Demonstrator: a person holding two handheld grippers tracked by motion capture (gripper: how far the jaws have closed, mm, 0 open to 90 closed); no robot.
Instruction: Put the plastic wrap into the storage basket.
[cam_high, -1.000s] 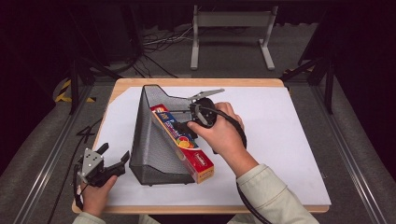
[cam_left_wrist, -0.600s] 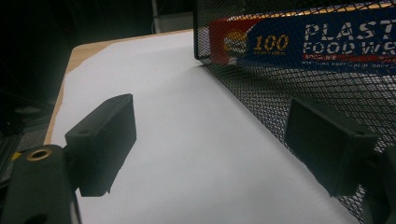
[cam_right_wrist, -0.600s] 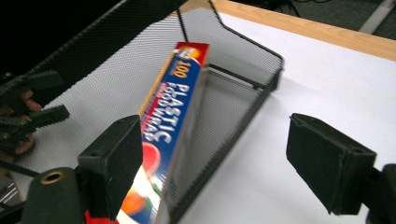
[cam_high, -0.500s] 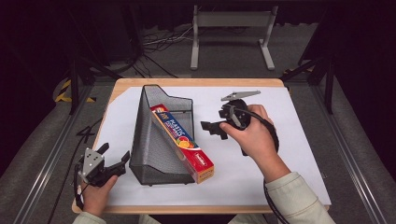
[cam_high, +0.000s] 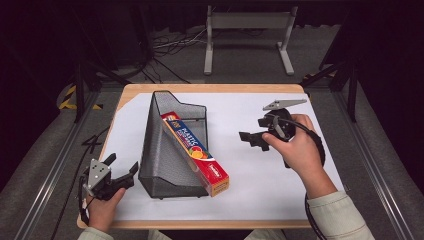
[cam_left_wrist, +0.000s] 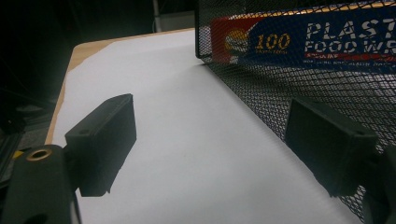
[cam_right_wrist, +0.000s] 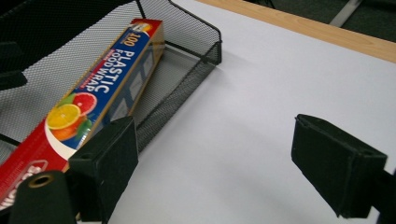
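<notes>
Right claw (cam_high: 252, 139) spread wide, grasping nothing, right of food wrap box (cam_high: 196, 152) in mesh holder (cam_high: 157, 165). Left claw (cam_high: 122, 169) likewise released on tabletop (cam_high: 240, 190).

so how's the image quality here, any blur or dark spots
High view: the white table cover is evenly lit, the surrounding floor falls into near-black, and the picture is slightly soft. Left gripper view: dim, the left tool murky and the mesh rack grainy. Right gripper view: brighter, the food wrap box lettering readable, the right tool blurred up close.
</notes>
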